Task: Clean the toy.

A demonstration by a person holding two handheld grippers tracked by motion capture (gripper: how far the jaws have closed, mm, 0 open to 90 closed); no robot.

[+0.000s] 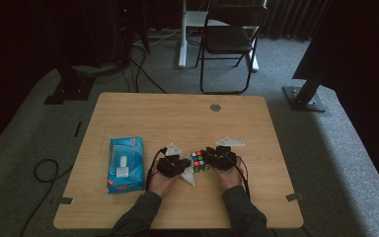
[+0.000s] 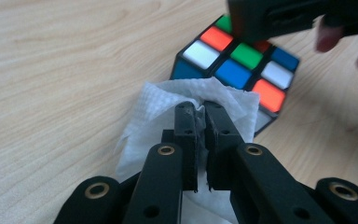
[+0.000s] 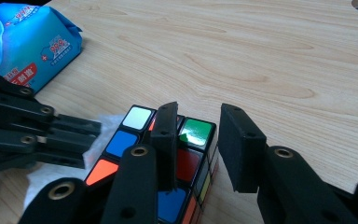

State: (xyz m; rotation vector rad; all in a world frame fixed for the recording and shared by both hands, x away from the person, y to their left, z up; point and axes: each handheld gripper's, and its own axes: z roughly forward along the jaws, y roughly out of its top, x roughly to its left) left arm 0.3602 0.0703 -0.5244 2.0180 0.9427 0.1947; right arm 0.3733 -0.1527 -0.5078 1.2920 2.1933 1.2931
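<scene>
The surface (image 1: 177, 113) carries a wipes pack (image 1: 125, 164) left of both hands. The cube (image 2: 235, 70), rigid and slick-faced, sits near the front edge, best gripped across opposite faces; the right gripper (image 3: 198, 140) jaws straddle its corner, grip unclear. The left gripper (image 2: 200, 116) clenches the soft, limp wipe (image 2: 156, 109) against it

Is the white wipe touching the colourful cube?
Touching. In the left gripper view, the white wipe, pinched in the left hand-held gripper, presses right against the side of the cube, with no table showing between them.
</scene>
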